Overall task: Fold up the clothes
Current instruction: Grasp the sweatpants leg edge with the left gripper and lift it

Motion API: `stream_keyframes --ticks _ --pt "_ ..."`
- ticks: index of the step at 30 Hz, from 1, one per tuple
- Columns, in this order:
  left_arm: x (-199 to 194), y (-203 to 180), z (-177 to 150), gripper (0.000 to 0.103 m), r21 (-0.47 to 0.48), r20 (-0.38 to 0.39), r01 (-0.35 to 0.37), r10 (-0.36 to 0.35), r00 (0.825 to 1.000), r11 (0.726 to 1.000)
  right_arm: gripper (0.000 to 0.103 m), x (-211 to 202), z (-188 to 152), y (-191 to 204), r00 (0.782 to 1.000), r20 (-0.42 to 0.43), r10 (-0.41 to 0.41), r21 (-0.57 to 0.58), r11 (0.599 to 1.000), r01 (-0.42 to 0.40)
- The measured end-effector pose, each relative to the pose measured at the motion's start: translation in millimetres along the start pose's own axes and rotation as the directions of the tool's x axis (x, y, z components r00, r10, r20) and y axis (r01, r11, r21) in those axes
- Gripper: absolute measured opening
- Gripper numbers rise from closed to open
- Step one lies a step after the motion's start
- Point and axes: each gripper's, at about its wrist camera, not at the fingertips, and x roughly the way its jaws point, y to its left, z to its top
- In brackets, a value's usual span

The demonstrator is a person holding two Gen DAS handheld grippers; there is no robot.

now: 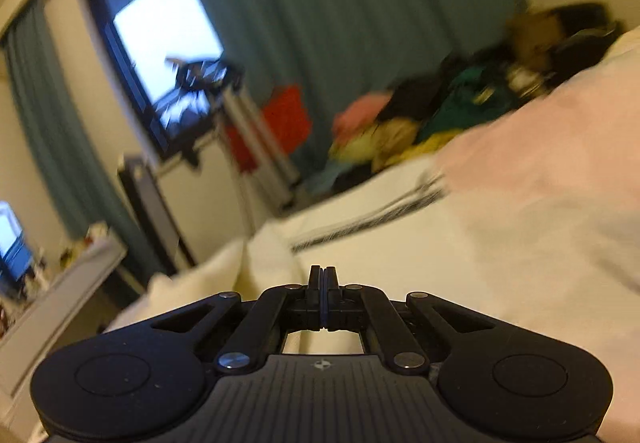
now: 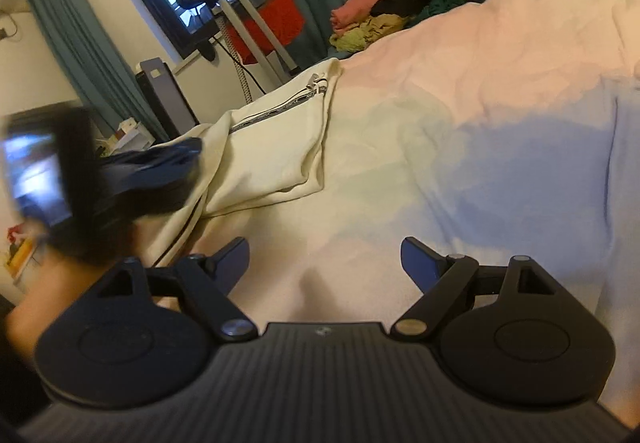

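A cream garment with a grey striped trim lies partly folded on the pale bed cover. My right gripper hovers open over the cover, just right of the garment, with nothing between its blue pads. My left gripper is shut with its pads pressed together and no cloth visible between them. It points across the same cream garment, which is blurred by motion. Seen from the right wrist, the left gripper is a dark blur at the garment's left edge, held by a hand.
A pile of mixed clothes lies at the bed's far side. Beyond the bed's left edge stand a metal stand, a red bag, a dark panel, green curtains and a window. A cluttered shelf is at the left.
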Motion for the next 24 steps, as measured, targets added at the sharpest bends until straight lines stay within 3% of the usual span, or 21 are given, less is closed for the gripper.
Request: stream_keyframes --ticks 3,5,8,9,10,14,17,18,19,21,24 --pt "-18.8 -1.8 -5.2 0.0 0.035 0.003 0.007 -0.007 1.0 0.999 0.085 -6.6 -2.1 2.5 1.0 -0.001 0.011 0.016 1.0 -0.011" --pt "-17.9 1.2 -11.3 0.008 0.03 -0.029 -0.003 0.004 1.0 1.0 0.085 -11.0 -3.5 4.1 1.0 -0.002 0.018 0.026 0.999 -0.018" --pt "-8.4 6.4 -20.2 0.029 0.024 -0.084 -0.036 0.038 0.996 0.999 0.085 -20.4 -6.1 7.8 1.0 0.004 0.031 0.033 0.999 -0.031" --pt "-4.0 5.1 -22.3 0.049 0.042 -0.093 -0.05 0.054 0.994 0.998 0.085 -25.6 -7.3 9.9 0.999 0.01 0.036 0.03 0.999 -0.037" --pt "0.3 3.7 -24.4 0.058 0.061 -0.103 -0.064 0.07 0.992 0.996 0.085 -30.8 -8.6 12.0 0.999 0.016 0.042 0.026 0.999 -0.042" --pt "28.9 -8.8 -30.3 0.058 0.156 -0.144 -0.12 0.143 0.979 0.98 0.085 -31.2 -7.0 6.1 0.999 0.013 0.031 0.046 0.998 -0.031" --pt "64.0 -20.5 -35.7 0.057 0.242 -0.161 -0.218 0.261 0.952 0.945 0.085 -20.4 -3.7 -0.2 0.999 0.012 0.03 0.071 0.997 -0.031" --pt "74.6 -22.7 -37.5 0.053 0.265 -0.16 -0.236 0.284 0.945 0.935 0.085 -14.3 -4.9 -1.6 1.0 0.009 0.023 0.063 0.998 -0.023" --pt "79.7 -22.0 -37.3 0.033 0.254 -0.168 -0.239 0.286 0.943 0.937 0.085 -8.0 -6.2 -3.0 1.0 0.006 0.015 0.054 0.998 -0.015" --pt "88.1 -19.5 -36.0 0.009 0.221 -0.185 -0.242 0.284 0.941 0.945 0.085 5.2 -8.9 -5.7 1.0 -0.017 -0.005 0.039 0.999 0.006" --pt "60.4 -10.7 -23.6 0.007 0.118 -0.129 -0.251 0.265 0.955 0.961 0.085 13.1 -8.1 -10.4 0.999 -0.027 -0.019 0.036 0.999 0.02"
